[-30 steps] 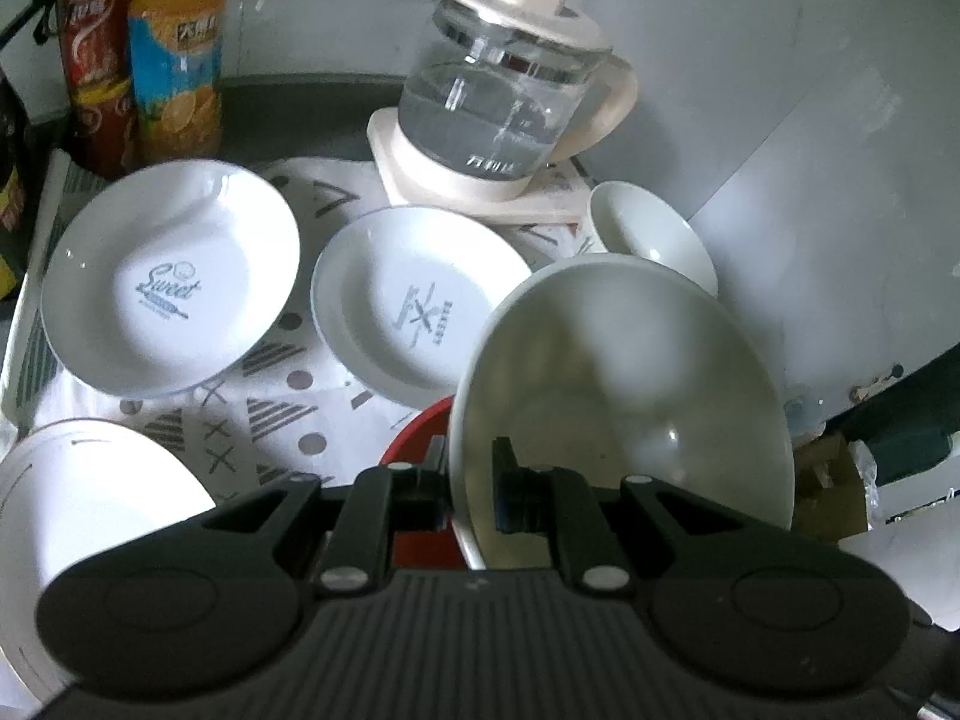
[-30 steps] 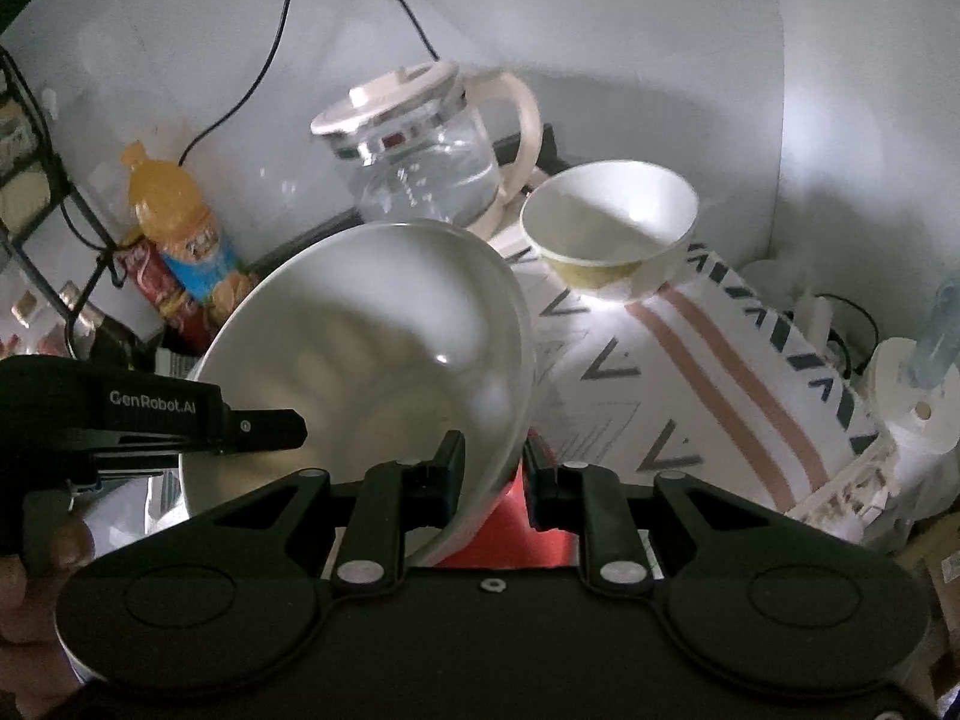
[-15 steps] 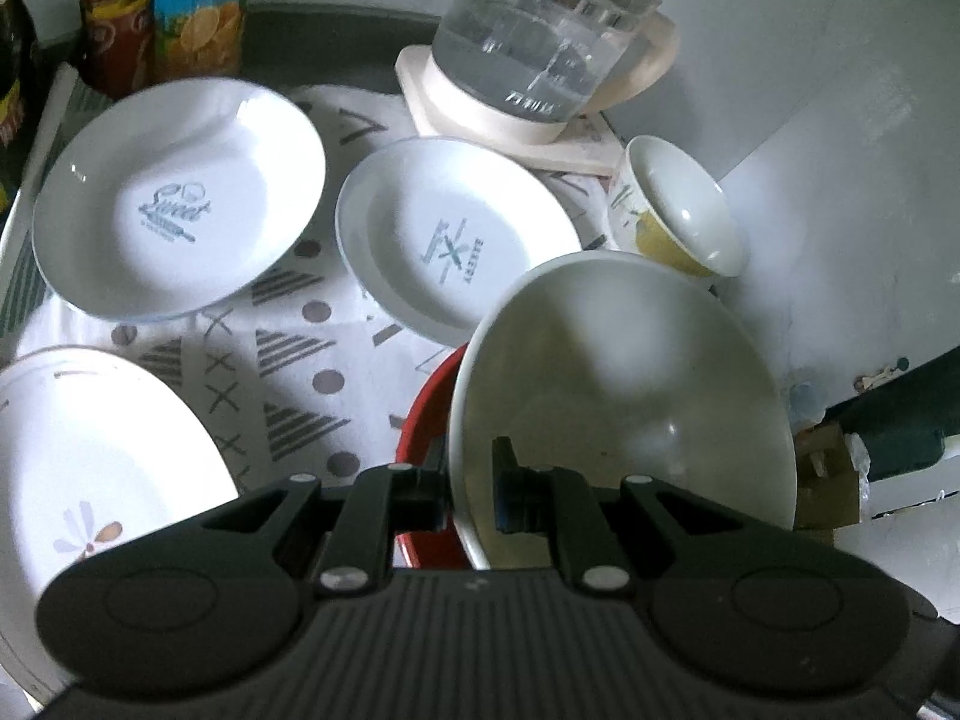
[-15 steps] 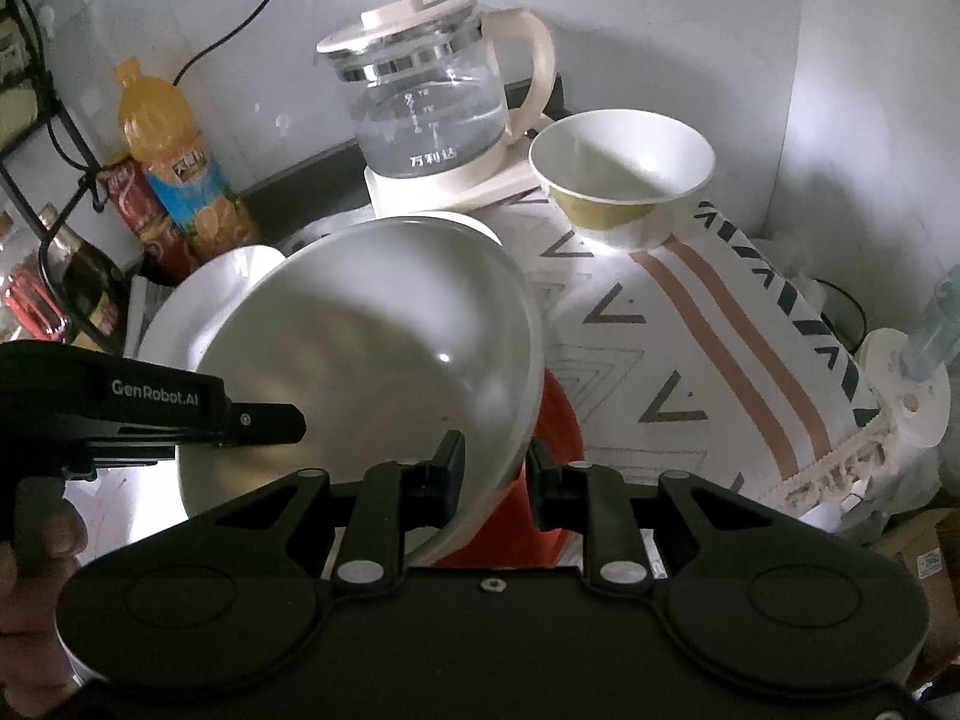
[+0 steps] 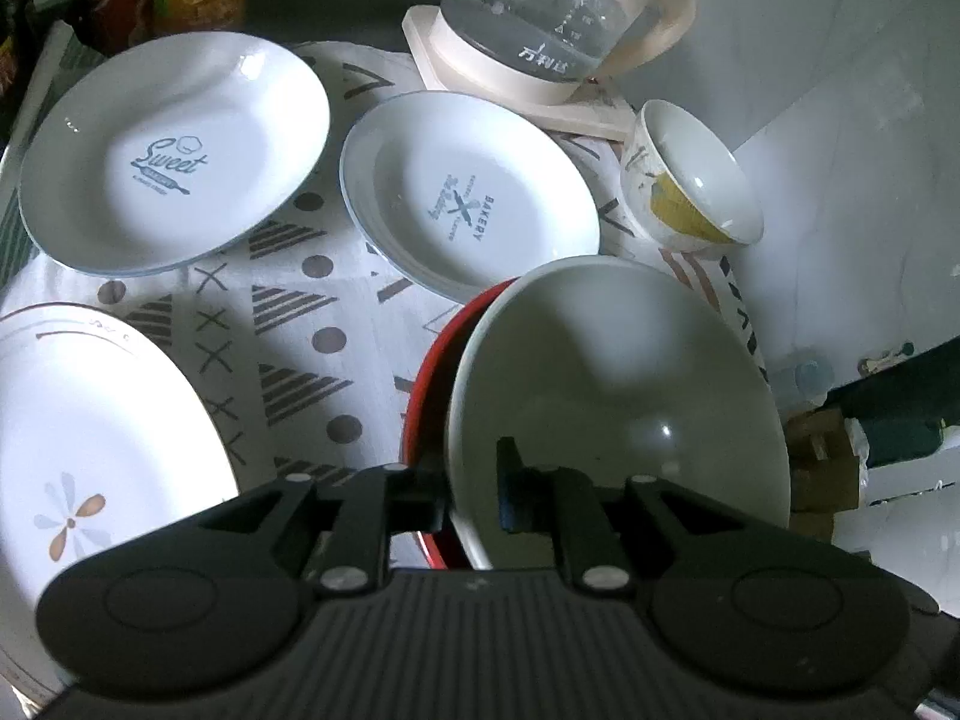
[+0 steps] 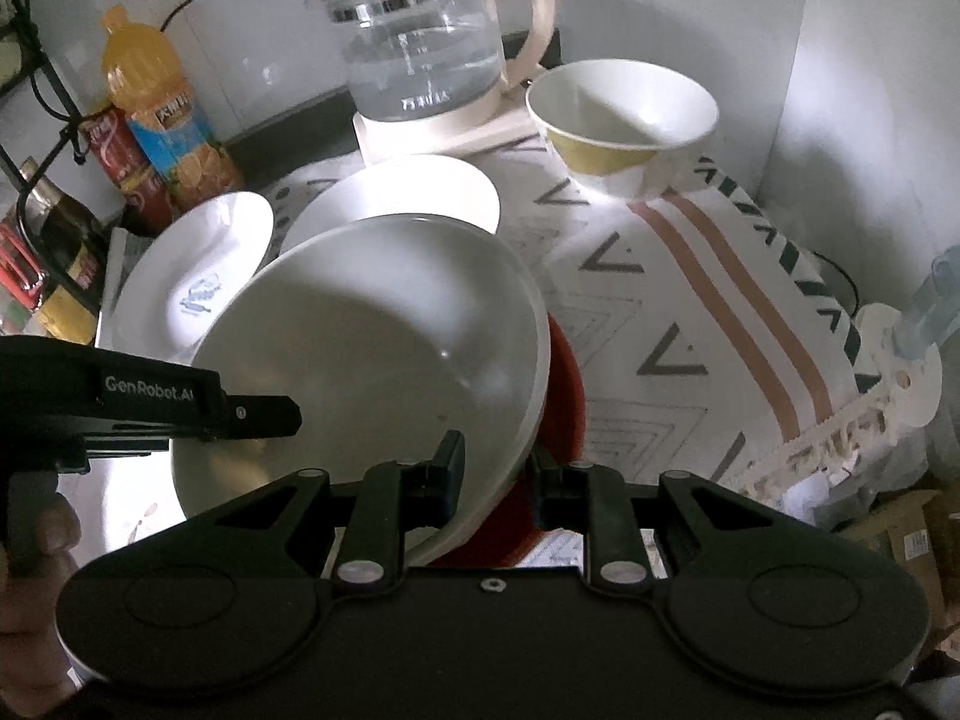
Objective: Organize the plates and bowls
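Lowering: you hold the wide white ceramic bowl point(image 5: 618, 396) over the red bowl point(image 5: 429, 360).
Left hand-held gripper point(image 5: 474, 480): clamped on its rim.
Right hand-held gripper point(image 6: 495, 474): clamped opposite.
Tip: level it, then release together.

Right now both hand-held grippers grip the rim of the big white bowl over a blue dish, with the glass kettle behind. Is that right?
Not quite: the dish under the big white bowl is red, not blue, as the left wrist view shows. The left hand-held gripper and right hand-held gripper do grip its rim, and the glass kettle stands behind.
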Action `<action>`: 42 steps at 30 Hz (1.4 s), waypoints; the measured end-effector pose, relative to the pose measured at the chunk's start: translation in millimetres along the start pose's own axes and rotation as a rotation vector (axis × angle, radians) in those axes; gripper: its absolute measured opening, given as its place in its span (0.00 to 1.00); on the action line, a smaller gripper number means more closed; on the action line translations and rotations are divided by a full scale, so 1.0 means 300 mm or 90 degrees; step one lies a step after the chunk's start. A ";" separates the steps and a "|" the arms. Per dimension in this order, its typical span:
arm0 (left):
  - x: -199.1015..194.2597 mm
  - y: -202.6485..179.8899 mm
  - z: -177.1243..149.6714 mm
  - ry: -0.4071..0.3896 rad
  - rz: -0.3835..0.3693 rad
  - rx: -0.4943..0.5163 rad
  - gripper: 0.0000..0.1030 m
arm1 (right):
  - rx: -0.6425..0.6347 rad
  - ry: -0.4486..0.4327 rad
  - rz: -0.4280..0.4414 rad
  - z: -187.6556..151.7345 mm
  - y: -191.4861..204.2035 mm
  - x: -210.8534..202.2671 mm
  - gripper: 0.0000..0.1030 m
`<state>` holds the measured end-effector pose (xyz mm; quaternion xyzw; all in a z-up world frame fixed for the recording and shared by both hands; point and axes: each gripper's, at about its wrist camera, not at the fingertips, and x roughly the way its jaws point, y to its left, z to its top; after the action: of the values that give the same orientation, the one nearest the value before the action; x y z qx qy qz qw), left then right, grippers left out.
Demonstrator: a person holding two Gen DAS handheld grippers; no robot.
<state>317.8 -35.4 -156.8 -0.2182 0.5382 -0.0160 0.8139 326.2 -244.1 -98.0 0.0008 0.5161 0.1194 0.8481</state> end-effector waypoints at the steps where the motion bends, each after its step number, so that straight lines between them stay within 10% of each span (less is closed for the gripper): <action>1: 0.002 -0.003 0.000 -0.001 0.001 0.003 0.13 | 0.002 0.003 0.000 -0.001 -0.002 0.003 0.23; 27: -0.090 -0.123 0.136 -0.041 0.021 0.069 0.64 | 0.062 -0.018 0.031 0.051 -0.136 -0.060 0.53; 42: 0.027 -0.347 0.269 -0.053 0.041 0.099 0.65 | 0.160 -0.082 0.022 0.165 -0.381 -0.043 0.63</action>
<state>414.2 -104.3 -98.8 -0.1376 0.5076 -0.0221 0.8503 386.9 -351.6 -77.7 0.1234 0.4714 0.0677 0.8706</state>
